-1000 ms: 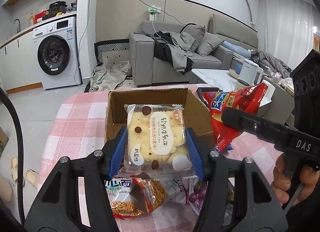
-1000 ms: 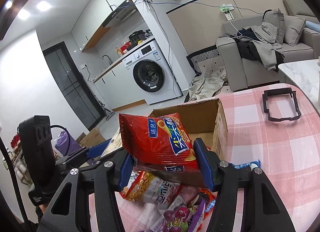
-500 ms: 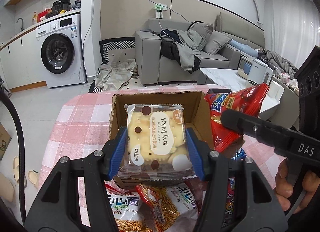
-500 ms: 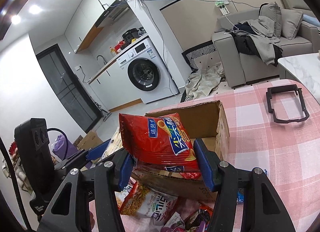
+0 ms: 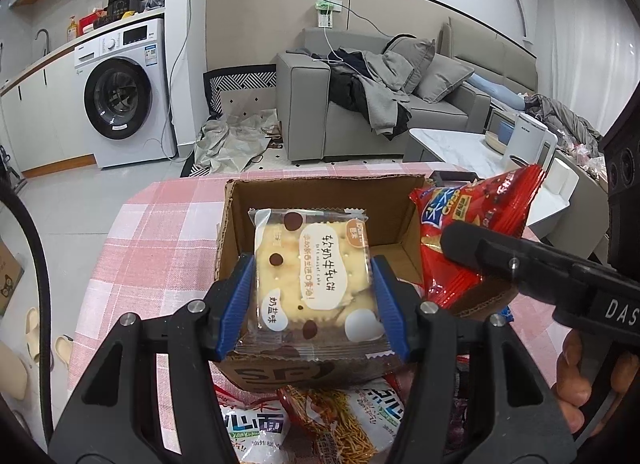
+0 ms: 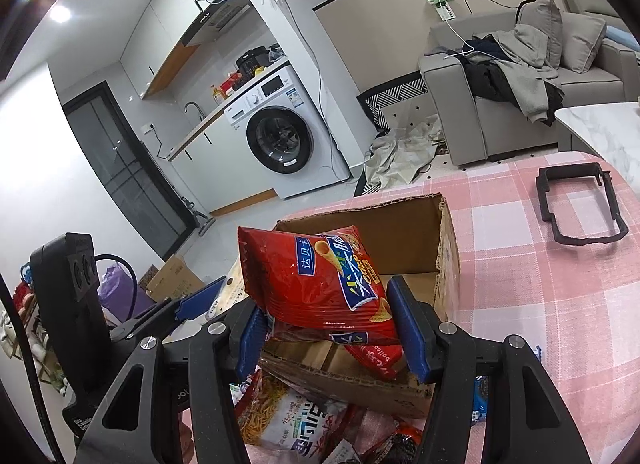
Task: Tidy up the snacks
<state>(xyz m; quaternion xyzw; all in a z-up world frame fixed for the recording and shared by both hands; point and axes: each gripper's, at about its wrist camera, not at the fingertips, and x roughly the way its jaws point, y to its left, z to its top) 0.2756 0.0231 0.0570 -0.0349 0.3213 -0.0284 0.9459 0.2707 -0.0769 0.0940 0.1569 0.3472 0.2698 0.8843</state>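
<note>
Noodle snack packs lie nearest on the pink checked worktop. Left tool is pinching a cracker pack over the open cardboard box; right tool grips a red chip bag over the same box. Black frame sits further back.

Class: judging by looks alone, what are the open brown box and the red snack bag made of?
Open brown box: corrugated cardboard, matte; fluted, ragged cut edges show. Red snack bag: probably thin plastic film, glossy; it crinkles and reflects light between the right gripper fingers.
</note>
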